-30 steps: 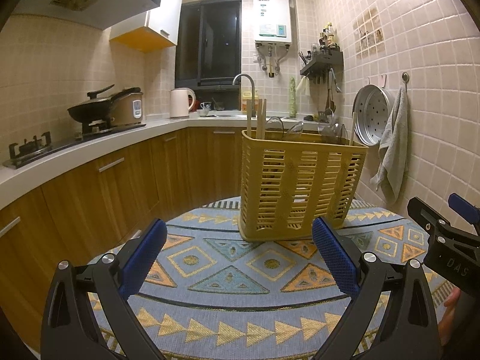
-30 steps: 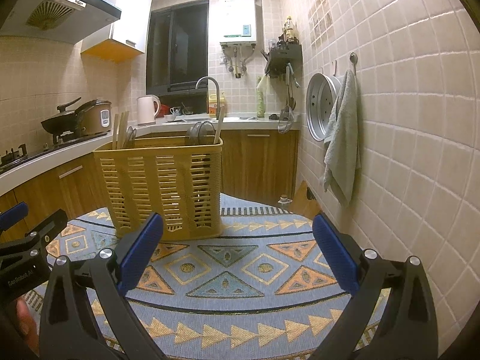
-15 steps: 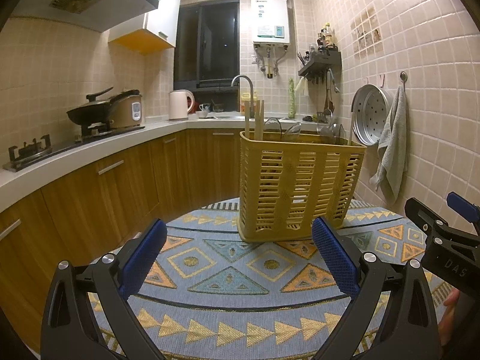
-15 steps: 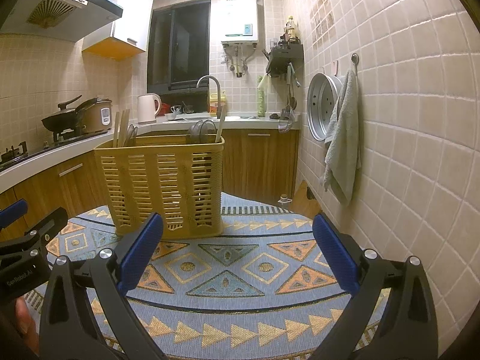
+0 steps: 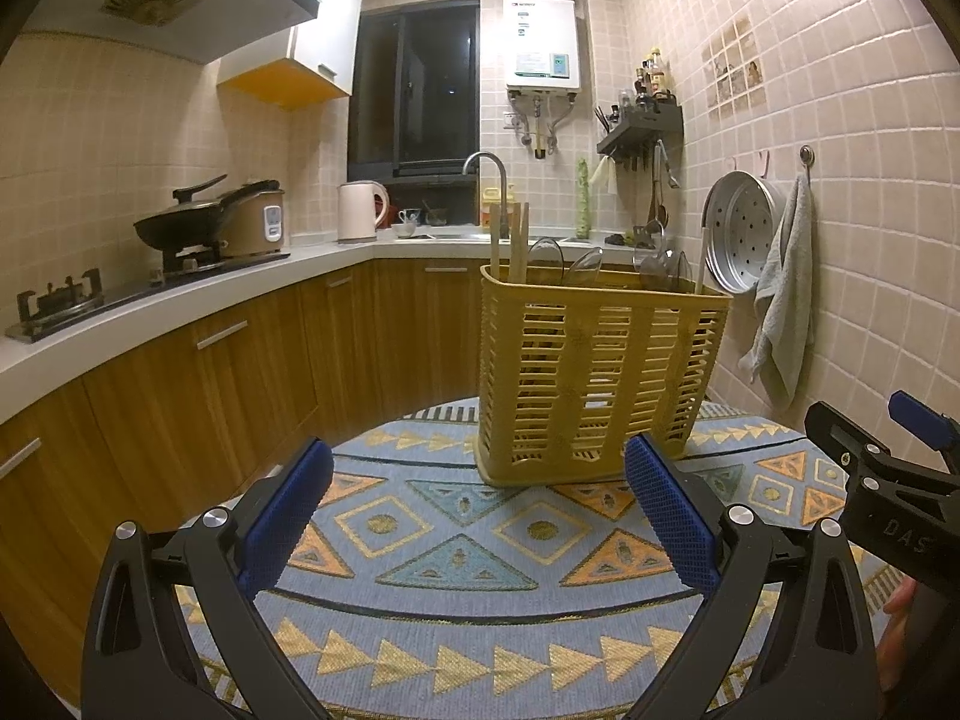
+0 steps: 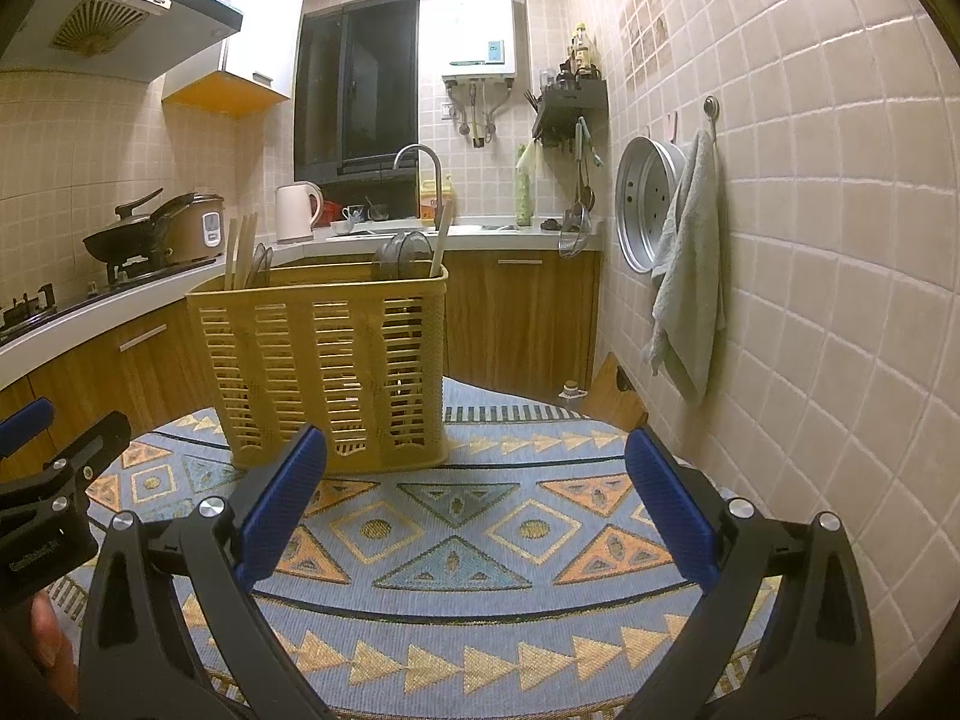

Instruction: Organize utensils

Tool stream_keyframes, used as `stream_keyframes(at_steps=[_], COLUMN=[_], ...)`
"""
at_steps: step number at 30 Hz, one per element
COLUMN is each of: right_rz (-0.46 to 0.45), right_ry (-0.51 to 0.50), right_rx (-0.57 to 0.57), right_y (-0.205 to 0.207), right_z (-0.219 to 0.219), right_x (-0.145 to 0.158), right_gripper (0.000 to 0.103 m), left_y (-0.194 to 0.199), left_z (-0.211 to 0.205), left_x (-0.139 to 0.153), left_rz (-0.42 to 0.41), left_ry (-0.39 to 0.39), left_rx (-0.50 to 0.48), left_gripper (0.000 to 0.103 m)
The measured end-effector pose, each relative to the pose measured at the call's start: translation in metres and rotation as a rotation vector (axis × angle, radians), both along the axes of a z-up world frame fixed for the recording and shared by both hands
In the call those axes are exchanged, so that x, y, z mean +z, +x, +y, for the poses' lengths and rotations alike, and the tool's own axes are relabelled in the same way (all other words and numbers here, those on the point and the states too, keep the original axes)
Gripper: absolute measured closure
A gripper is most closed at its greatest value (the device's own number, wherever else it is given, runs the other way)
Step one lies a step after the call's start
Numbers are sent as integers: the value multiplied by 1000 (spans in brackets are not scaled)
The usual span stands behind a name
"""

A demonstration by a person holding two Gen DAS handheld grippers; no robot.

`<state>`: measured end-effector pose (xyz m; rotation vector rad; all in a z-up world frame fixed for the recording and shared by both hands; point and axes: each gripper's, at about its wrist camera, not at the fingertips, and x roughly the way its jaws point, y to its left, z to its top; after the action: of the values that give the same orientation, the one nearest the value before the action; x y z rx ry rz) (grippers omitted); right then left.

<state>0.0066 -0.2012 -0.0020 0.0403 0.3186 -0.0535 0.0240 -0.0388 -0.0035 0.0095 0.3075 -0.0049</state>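
Blue-padded fingers (image 5: 288,516) of the left gripper (image 5: 477,516) are standing wide apart with nothing between them, and those of the right gripper (image 6: 477,513) are spread just as wide, also gripping nothing. Both grippers are hovering side by side over a round surface covered by a patterned blue and orange cloth (image 5: 456,564), the right one showing at the right edge of the left wrist view and the left one at the left edge of the right wrist view. Beyond the fingertips, a yellow slatted utensil basket (image 5: 591,378) is standing upright on the cloth, well apart from both sets of pads. Inside it, wooden chopsticks (image 5: 510,240) are poking up at its left end, clear spoons or ladles (image 5: 564,261) are leaning in the middle, and a pale stick-like handle (image 6: 440,237) is rising at its right end (which compartment each is sitting in I cannot tell through the slats). Farther out, wooden cabinets (image 5: 240,372) are running under a white counter (image 5: 180,312), which is carrying a rice cooker (image 5: 255,222), a black pan (image 5: 177,228) and a pale kettle (image 5: 360,210). On the tiled wall to the right, a metal steamer tray (image 6: 645,213) and a grey towel (image 6: 690,294) are hanging from hooks.
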Motion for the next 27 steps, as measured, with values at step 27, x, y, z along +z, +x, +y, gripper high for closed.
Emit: stream_keyframes(at_steps=[27], right_rz=[13], right_ry=[3], right_rx=[-3], right_y=[2], right_z=[1], right_x=[-2], right_gripper=[8], left_y=[2], left_z=[1], left_x=[0], left_rz=[4], left_ry=[1], left_rx=[15], left_gripper=[8])
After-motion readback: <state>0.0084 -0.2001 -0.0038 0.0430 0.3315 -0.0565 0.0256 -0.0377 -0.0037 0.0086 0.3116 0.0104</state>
